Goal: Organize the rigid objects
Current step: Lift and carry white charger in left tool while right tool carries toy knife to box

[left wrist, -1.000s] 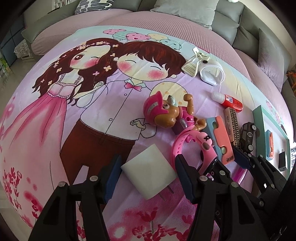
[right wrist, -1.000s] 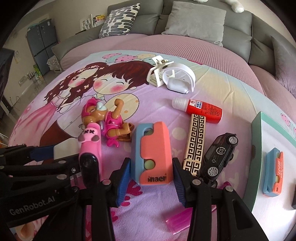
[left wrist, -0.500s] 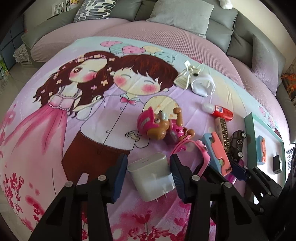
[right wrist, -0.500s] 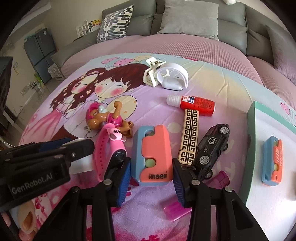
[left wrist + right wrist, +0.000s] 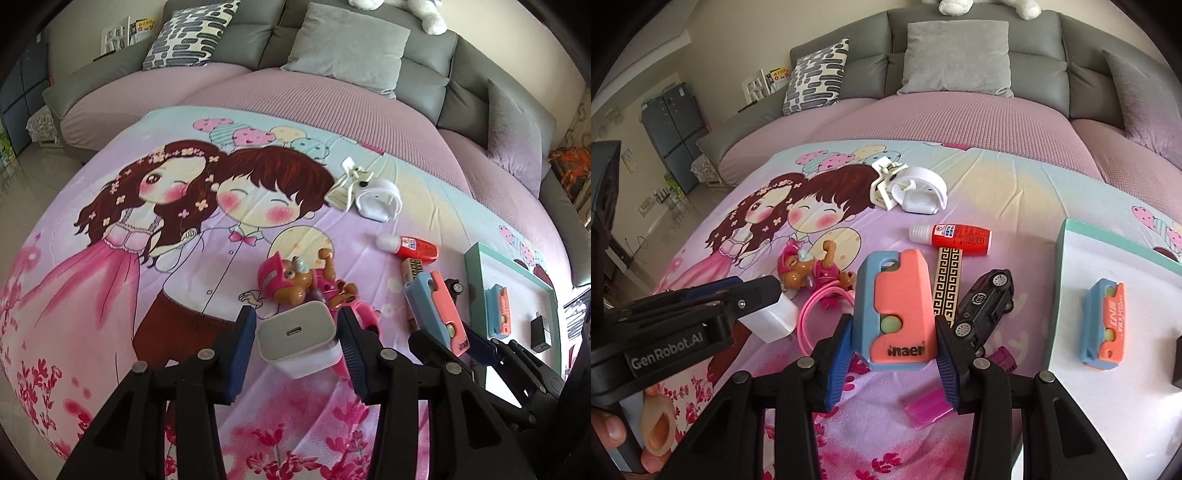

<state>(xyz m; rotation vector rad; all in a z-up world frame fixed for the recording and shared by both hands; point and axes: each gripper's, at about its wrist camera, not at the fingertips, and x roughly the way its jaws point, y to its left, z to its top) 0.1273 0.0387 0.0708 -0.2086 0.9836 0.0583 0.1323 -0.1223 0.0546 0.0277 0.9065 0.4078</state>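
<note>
moved: left tool (image 5: 295,341) closed on, lifted white charger (image 5: 297,338); right tool (image 5: 892,356) raised gripping orange-blue case (image 5: 895,314) | handling: both light, rigid, smooth; grip flat sides

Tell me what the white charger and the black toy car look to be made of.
White charger: likely smooth hard plastic with a satin finish; crisp rounded edges, even soft sheen. Black toy car: glossy painted body with bright highlights, either die-cast metal or plastic; the look leaves it open. Wheel hubs look silver.
</note>
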